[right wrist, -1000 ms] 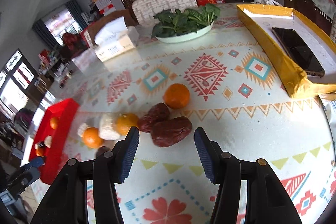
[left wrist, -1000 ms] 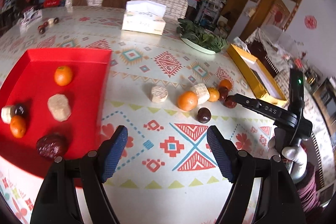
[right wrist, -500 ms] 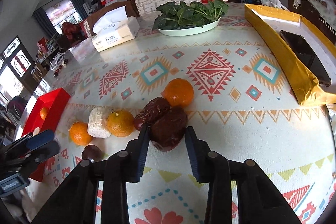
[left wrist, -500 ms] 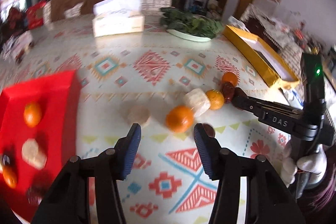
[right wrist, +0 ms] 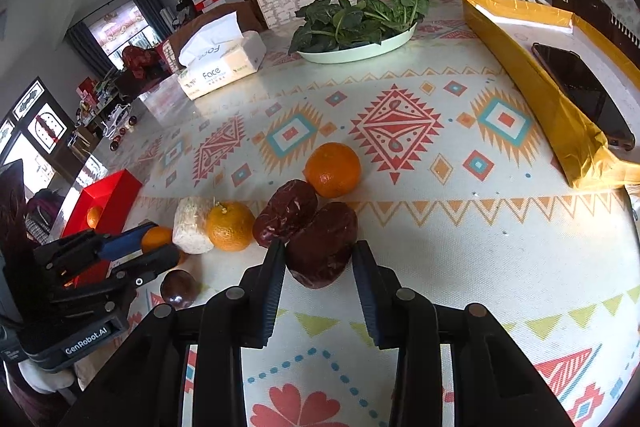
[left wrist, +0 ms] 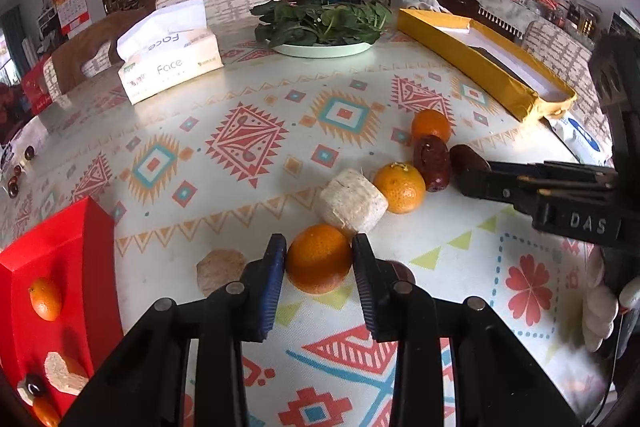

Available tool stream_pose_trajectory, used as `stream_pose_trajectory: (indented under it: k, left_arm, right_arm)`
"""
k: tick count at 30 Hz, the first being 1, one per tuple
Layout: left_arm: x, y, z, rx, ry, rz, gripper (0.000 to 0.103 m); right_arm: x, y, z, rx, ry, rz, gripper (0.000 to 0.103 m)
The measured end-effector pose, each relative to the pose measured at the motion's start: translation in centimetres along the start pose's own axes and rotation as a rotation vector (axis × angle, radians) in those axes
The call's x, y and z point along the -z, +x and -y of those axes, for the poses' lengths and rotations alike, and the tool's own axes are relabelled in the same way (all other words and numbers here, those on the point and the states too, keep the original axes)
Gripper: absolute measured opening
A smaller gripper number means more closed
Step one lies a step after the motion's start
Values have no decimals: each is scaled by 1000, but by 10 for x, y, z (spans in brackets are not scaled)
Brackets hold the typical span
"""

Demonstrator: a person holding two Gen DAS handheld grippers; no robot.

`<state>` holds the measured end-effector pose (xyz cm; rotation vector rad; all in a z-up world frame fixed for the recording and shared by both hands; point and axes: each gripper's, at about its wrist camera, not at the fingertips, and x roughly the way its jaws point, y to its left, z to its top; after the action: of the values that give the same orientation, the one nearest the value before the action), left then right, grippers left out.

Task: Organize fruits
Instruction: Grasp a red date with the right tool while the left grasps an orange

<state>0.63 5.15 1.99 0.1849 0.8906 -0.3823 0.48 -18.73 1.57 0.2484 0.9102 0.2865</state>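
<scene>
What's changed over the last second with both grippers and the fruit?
The left gripper swung from beside the red tray to the loose fruit and closed on an orange. The right gripper advanced and closed around the nearer red date. The other fruit, tissue box and spinach plate stayed put.

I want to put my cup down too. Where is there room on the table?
Bare cloth lies between the tissue box, the spinach plate and the yellow box. It is crowded near the tools, where oranges, dates and a pale chunk bunch together. The red tray already holds fruit.
</scene>
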Motion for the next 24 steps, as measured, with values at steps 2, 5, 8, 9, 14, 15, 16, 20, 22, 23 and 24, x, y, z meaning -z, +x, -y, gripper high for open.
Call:
stream_pose_trajectory:
  k: [2, 5, 8, 9, 14, 15, 16, 20, 22, 23, 24]
  left_arm:
    - [1, 8, 0, -15, -4, -20, 34]
    - [1, 10, -3, -8, -26, -23, 33]
    - [3, 3, -4, -13, -39, -2, 32]
    - [4, 1, -3, -17, -41, 4, 32]
    - [12, -28, -5, 4, -99, 69, 32]
    - [15, -38, -7, 8, -115, 84, 32]
    - [18, -45, -8, 8, -125, 96, 32]
    - [36, -82, -26, 3, -203, 159, 32]
    - [51, -102, -44, -11, -266, 186, 32]
    - [57, -109, -53, -20, -290, 194, 32]
    - [66, -118, -66, -38, -324, 203, 32]
  right_arm:
    - [0, 0, -2, 5, -8, 8, 39]
    - [0, 2, -3, 12, -16, 16, 39]
    - [0, 4, -4, 17, -26, 24, 39]
    - [-1, 5, -5, 13, -29, 23, 38]
    - [-1, 3, 2, -22, 5, 30, 37]
    - [-1, 1, 4, -30, 16, 34, 37]
    - [-1, 0, 6, -37, 26, 37, 37]
    - [0, -9, 11, -78, 63, 65, 37]
    - [1, -16, 8, -90, 63, 83, 37]
    - [2, -20, 6, -98, 62, 95, 37]
    - [3, -24, 5, -104, 62, 104, 37]
